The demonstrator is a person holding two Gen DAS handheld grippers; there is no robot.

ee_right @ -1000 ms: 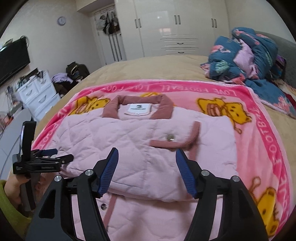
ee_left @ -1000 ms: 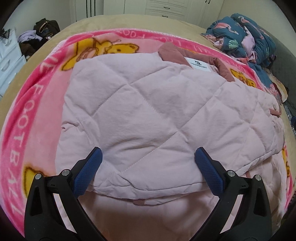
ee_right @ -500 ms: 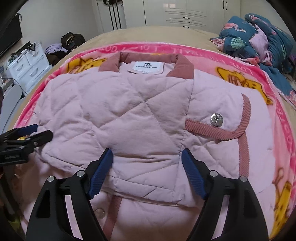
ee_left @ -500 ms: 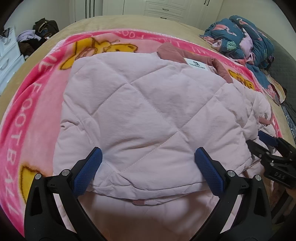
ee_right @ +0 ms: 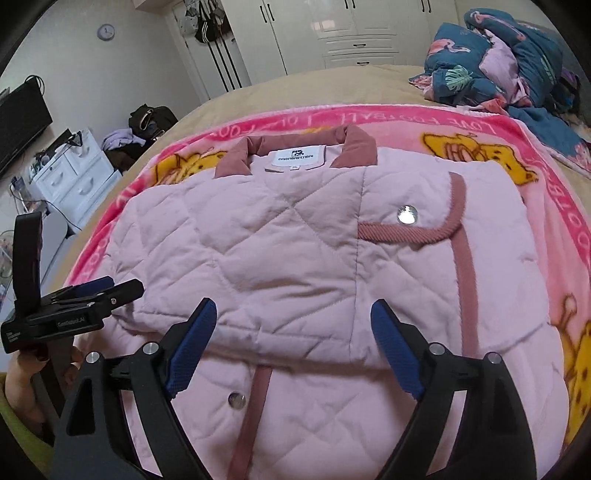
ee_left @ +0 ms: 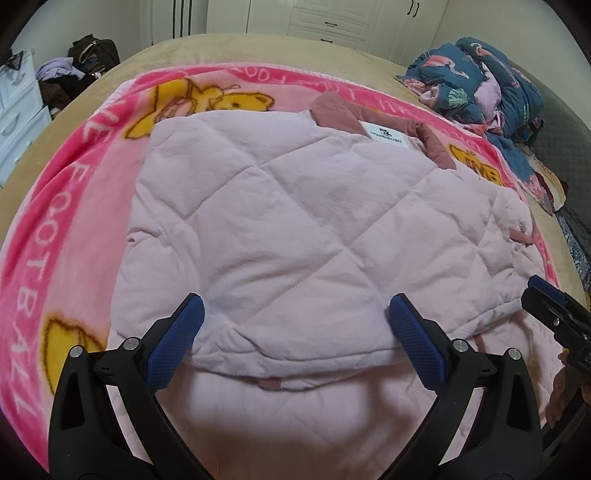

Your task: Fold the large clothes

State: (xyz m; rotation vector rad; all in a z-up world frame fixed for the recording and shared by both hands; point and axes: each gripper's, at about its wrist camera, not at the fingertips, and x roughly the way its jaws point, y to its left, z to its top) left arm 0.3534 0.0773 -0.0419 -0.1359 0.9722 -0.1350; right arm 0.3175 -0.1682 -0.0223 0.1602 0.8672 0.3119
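Beige bedding [ee_right: 314, 85] fills a bedroom with white wardrobes [ee_right: 332, 33] behind it, and a pink cartoon blanket [ee_right: 546, 229] is spread over its middle. On the blanket lies the task's thing, a pale pink quilted jacket [ee_right: 280, 251], collar [ee_right: 354, 147] toward the wardrobes, both sides already folded in so a trimmed front panel with a snap [ee_right: 406, 215] rests on top.

Judging by this, the step in hand is the lengthwise fold: each tool hovers over the near hem. The left gripper [ee_left: 295, 328] is spread wide, nothing between its blue pads, just above the folded edge. The right gripper [ee_right: 293, 339] has its jaws opening, and they too hold nothing, the jacket's near fold lying below them. The next move probably calls for both to drop, pinch the lower hem at matching points and carry it up toward the collar together, keeping the tucked sides from springing open.

A crumpled blue flamingo-print quilt [ee_right: 509, 62] sits well apart in the far corner, and a white drawer unit [ee_right: 74, 177] stands off the bed; neither blocks the fold. The puffy padding may resist a flat crease.
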